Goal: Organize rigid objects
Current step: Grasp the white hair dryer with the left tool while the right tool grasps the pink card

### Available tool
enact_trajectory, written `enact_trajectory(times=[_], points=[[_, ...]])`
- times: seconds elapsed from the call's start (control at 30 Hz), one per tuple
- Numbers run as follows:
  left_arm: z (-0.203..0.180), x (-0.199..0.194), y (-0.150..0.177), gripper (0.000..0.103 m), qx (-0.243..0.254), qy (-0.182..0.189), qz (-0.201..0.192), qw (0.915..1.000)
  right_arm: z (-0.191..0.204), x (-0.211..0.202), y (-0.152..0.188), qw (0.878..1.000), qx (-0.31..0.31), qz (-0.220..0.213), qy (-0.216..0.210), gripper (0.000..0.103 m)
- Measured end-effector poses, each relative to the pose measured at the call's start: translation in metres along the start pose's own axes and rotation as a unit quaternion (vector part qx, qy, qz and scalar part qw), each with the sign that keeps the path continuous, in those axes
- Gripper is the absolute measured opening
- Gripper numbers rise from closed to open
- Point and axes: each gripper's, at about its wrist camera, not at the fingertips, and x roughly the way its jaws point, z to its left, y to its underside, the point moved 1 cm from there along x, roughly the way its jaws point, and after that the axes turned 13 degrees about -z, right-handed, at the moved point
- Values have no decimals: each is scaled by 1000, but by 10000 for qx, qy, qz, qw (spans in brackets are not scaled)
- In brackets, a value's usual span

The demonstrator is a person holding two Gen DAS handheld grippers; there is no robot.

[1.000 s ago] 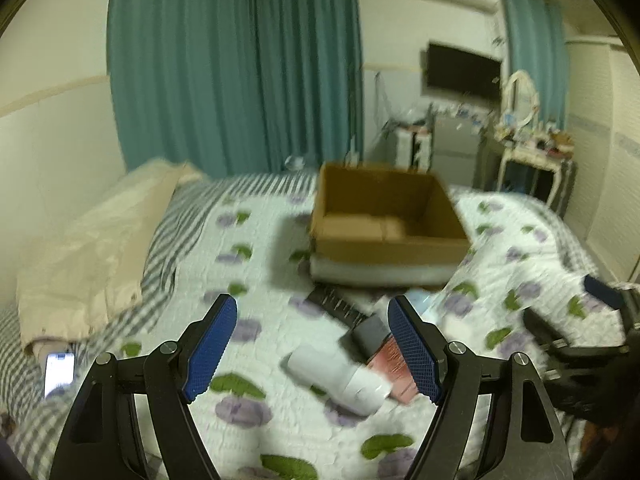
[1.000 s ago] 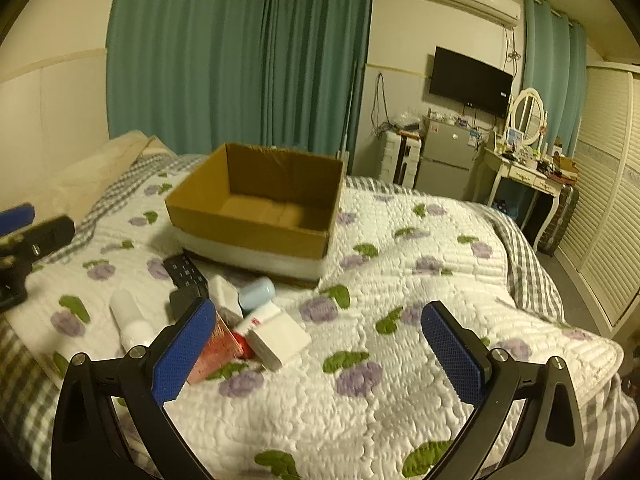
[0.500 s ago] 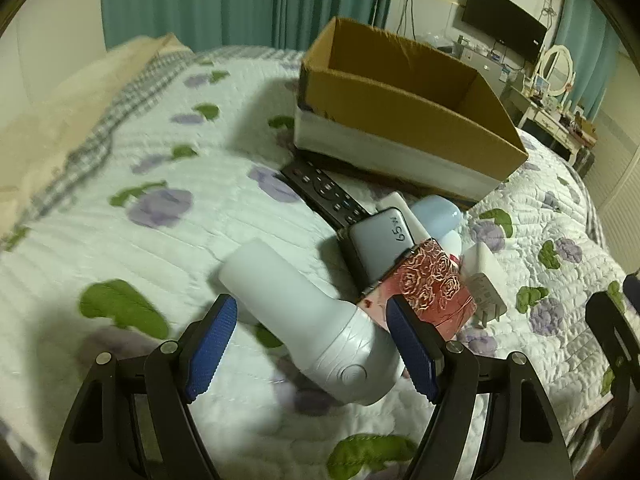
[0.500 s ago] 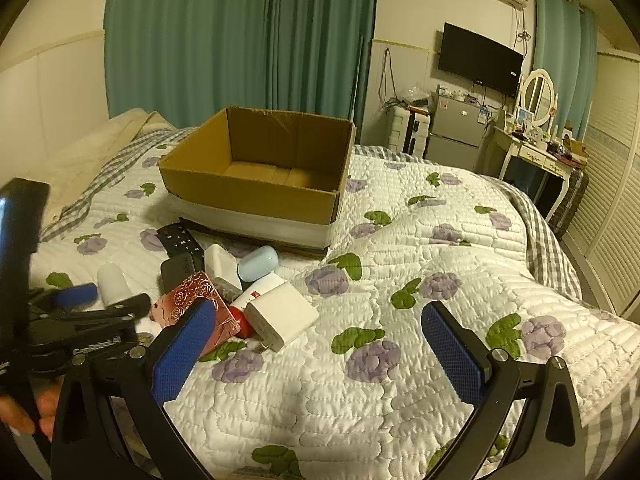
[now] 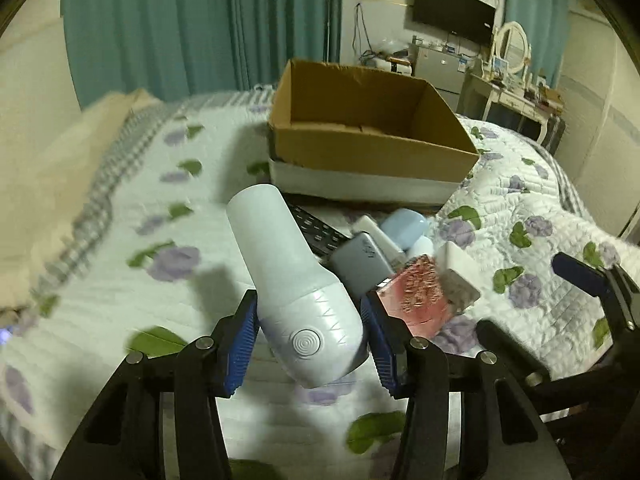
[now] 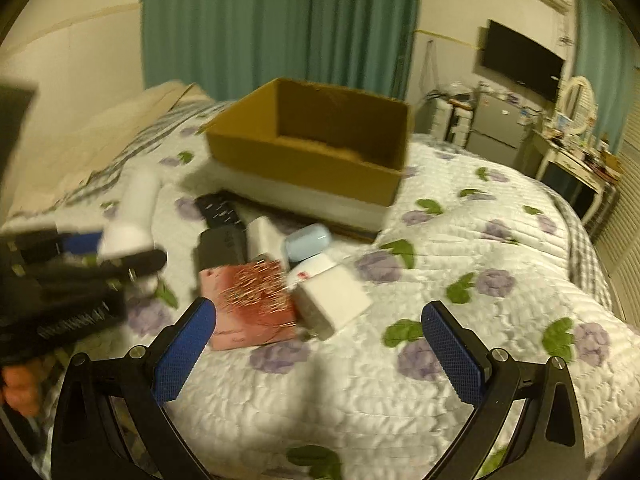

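Observation:
My left gripper (image 5: 308, 344) is shut on a white handheld device (image 5: 292, 280) with a round button, lifted off the quilt; it also shows in the right wrist view (image 6: 132, 216). An open cardboard box (image 5: 372, 136) stands on the bed behind, also in the right wrist view (image 6: 312, 140). A pile lies before it: pink rose-patterned box (image 6: 252, 304), white charger (image 6: 332, 304), grey power bank (image 6: 222, 246), black remote (image 6: 218, 208), light blue case (image 6: 306, 242). My right gripper (image 6: 320, 344) is open and empty, low over the quilt in front of the pile.
The bed has a white quilt (image 6: 460, 260) with purple flowers. A pillow (image 5: 48, 176) lies at the left. Green curtains hang behind. A dresser with mirror (image 6: 576, 148), a fridge and a TV stand at the right wall.
My left gripper closed on the white device and raised it off the quilt. My right gripper moved forward and down toward the pile.

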Motion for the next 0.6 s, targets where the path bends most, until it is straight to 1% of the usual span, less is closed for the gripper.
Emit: enact_trajectory(times=[0.1,0.2,0.3,0.4,0.5,0.57,0.6], points=[[8,1,-2,52,226,-194,-39,9995,21,10,5,9993,-249,152,-214,101],[19,5,0,52,155,-196,-6,9997,34,22,10,9987,-271,303,-307,95],[26,8,3,52,85,-197,11,9998,43,40,16,9981,-257,497,-259,91],[30,8,6,52,-1,-136,16,9999,49,56,23,9971,-356,667,-90,85],[31,9,7,52,-33,-89,19,10000,52,75,32,9949,-407,917,36,81],[32,10,8,52,-52,-63,34,10000,52,78,34,9949,-375,939,41,80],[31,11,9,52,-55,-55,42,10000,50,77,33,9950,-358,937,35,75]])
